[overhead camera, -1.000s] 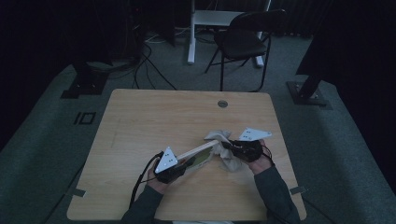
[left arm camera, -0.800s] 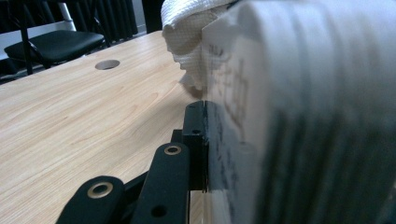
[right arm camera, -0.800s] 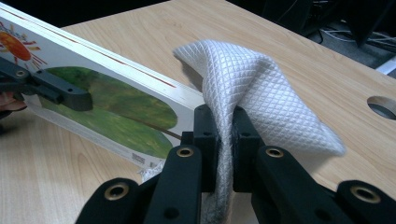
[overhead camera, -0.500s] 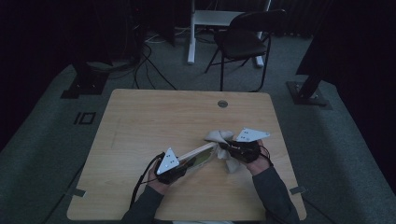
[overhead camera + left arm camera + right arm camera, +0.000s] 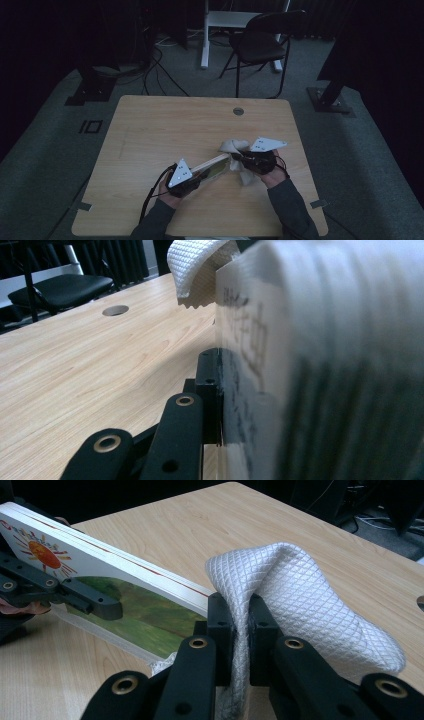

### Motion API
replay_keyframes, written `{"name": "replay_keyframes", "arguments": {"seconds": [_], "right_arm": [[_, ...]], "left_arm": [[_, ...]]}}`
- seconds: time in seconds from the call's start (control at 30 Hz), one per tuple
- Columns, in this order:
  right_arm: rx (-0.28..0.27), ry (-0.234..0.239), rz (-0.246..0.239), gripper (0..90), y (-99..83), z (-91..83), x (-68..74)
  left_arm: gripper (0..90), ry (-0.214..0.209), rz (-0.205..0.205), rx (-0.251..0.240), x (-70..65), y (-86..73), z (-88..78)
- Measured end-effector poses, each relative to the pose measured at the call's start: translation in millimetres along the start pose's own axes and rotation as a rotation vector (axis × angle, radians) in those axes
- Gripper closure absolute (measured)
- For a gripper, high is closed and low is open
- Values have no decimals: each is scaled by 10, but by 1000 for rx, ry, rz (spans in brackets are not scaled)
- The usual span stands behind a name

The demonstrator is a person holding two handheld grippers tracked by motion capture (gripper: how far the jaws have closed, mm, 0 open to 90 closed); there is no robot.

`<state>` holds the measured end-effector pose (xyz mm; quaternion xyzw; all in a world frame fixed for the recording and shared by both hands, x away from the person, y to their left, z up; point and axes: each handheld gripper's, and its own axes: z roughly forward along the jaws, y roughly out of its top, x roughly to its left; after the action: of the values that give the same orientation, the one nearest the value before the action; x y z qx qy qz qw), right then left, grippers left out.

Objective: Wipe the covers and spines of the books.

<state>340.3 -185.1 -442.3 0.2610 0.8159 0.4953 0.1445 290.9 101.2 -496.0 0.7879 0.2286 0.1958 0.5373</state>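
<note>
A person stands at the near edge of the wooden counter (image 5: 150,130), forearms coming in from below, a gripper in each hand. The left gripper (image 5: 192,176) sits near the middle of the near half of the counter, and its jaws are clamped on a book (image 5: 212,166) — a thick, board-like one with white page edges and a picture cover. From the right gripper view the cover shows a red and orange sun at one end and a green field below it, with one black jaw of the left gripper lying across the cover. The book is held on edge, tilted, its far end running up and to the right toward the other hand.

The right gripper (image 5: 239,161) is just to the right of the book's end. Its jaws are closed tight on a fold of white cloth (image 5: 295,595) with a quilted diamond weave — the cloth bunches up out of the jaws and droops over to the right. In the left gripper view a corner of the cloth hangs over the book's upper edge, touching it or very nearly.

Farther off, a round grommet hole (image 5: 238,111) sits in the counter near its far edge, and a black chair (image 5: 260,42) stands on the floor beyond.
</note>
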Motion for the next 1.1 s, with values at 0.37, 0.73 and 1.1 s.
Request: {"name": "replay_keyframes", "arguments": {"seconds": [0.37,0.73,1.1], "right_arm": [[-6,26,-11,841,36,34,63],[-8,44,-25,841,62,61,121],[-10,54,-29,841,77,71,154]], "left_arm": [[780,2,1,0,-6,2,3],[780,0,-2,-2,-2,-2,2],[780,1,-4,-3,-3,-4,4]]}}
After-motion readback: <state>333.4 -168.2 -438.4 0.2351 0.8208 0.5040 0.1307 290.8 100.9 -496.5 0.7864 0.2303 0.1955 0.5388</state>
